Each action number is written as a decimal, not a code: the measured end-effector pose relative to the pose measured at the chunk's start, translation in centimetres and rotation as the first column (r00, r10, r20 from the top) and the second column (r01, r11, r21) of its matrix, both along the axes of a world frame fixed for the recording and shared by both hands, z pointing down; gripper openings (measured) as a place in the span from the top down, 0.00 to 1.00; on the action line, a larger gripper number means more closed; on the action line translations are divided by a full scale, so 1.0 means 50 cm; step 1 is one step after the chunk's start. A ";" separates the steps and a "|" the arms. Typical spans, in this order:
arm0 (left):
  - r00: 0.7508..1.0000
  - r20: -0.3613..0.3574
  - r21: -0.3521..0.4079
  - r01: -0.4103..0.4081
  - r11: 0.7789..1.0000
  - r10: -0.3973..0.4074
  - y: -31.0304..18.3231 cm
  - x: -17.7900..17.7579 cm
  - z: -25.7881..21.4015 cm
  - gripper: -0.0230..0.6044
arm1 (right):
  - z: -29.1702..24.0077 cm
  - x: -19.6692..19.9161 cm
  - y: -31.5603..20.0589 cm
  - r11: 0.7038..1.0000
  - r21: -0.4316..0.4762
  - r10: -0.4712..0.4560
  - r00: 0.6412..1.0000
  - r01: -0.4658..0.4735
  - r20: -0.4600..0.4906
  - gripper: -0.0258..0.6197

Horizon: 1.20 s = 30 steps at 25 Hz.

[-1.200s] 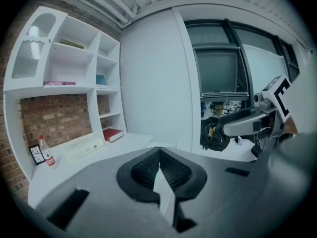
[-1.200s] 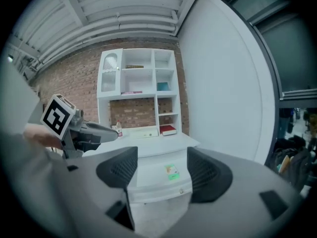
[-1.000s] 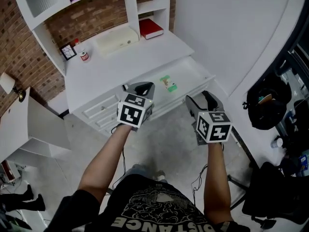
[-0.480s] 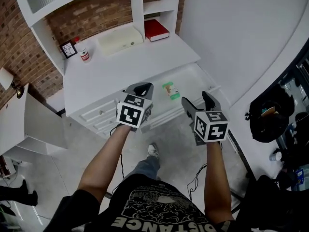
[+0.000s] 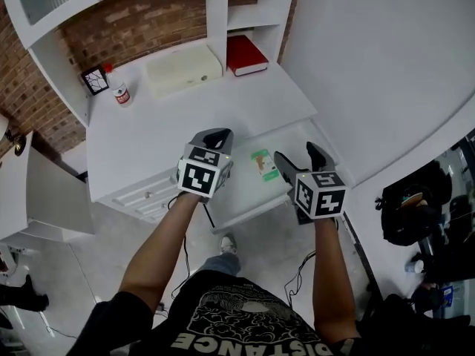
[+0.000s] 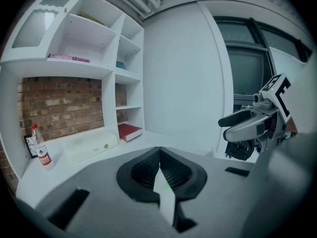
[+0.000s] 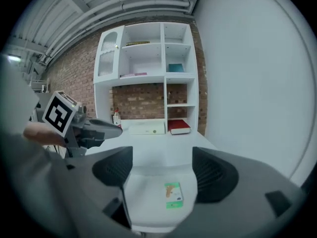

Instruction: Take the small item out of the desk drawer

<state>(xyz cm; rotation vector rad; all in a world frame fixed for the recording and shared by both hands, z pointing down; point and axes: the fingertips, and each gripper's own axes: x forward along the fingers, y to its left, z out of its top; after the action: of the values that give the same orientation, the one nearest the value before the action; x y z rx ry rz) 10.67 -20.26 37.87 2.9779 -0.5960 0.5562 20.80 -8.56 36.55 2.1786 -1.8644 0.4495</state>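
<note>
Drawer (image 5: 241, 191) of the bench (image 5: 185, 117) stands open. The small item (image 5: 261, 165) lies flat inside and is not yet lifted, so grasp and removal are outstanding. Right hand-held gripper (image 5: 298, 154) hovers over the drawer, with the item at its 9 o'clock in the head view. Its jaws are wide and opening, touching nothing. Left hand-held gripper (image 5: 215, 134) has jaws pressed together and holds nothing.

Drawer (image 5: 249, 212) open, access from above free; small box (image 5: 261, 164) alone mid-floor, bare floor on every side. Left gripper (image 5: 219, 134), jaws together, overhangs left edge; right gripper (image 5: 295, 154), jaws opening and empty, over right front corner
</note>
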 end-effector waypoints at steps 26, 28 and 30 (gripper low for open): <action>0.997 0.046 -0.114 0.065 0.991 -0.060 -0.247 0.082 0.127 0.95 | 0.218 0.091 -0.255 0.947 -0.296 -0.087 0.988 0.122 0.128 0.28; 0.996 0.052 -0.118 0.085 0.989 -0.079 -0.246 0.075 0.140 0.95 | 0.252 0.094 -0.254 0.937 -0.326 -0.079 0.985 0.127 0.156 0.26; 0.994 0.054 -0.121 0.104 0.987 -0.098 -0.243 0.069 0.154 0.95 | 0.284 0.100 -0.249 0.926 -0.354 -0.069 0.982 0.129 0.177 0.25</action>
<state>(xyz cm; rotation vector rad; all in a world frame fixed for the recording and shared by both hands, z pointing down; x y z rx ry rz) 14.13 -32.42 45.57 2.8080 -0.6847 0.6331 25.82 -21.03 50.76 1.8404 -1.7861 0.8964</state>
